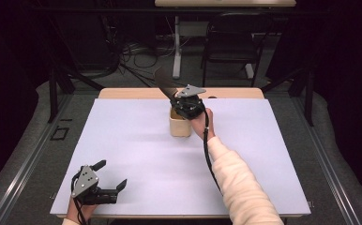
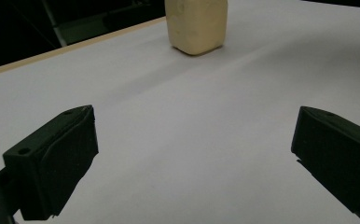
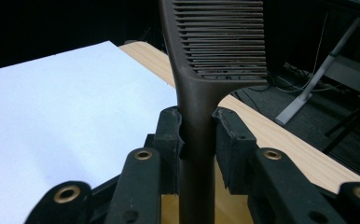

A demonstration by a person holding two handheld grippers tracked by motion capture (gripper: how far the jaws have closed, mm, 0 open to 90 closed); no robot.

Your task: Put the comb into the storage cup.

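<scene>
A dark brown comb (image 3: 201, 70) with fine teeth stands upright, and my right gripper (image 3: 196, 133) is shut on its handle. In the high view that right gripper (image 1: 184, 104) hovers just over a cream-coloured cup (image 1: 179, 126) near the table's far middle, with the comb (image 1: 164, 83) slanting up and to the left. The cup (image 2: 197, 23) also stands far ahead in the left gripper view. My left gripper (image 1: 108, 174) rests at the near left corner, open, jaws wide apart with nothing between them.
A white sheet (image 1: 137, 150) covers most of the wooden table (image 1: 123, 93). Beyond the far edge are a black chair (image 1: 230, 42), a white desk leg (image 1: 176, 47) and cables on the floor.
</scene>
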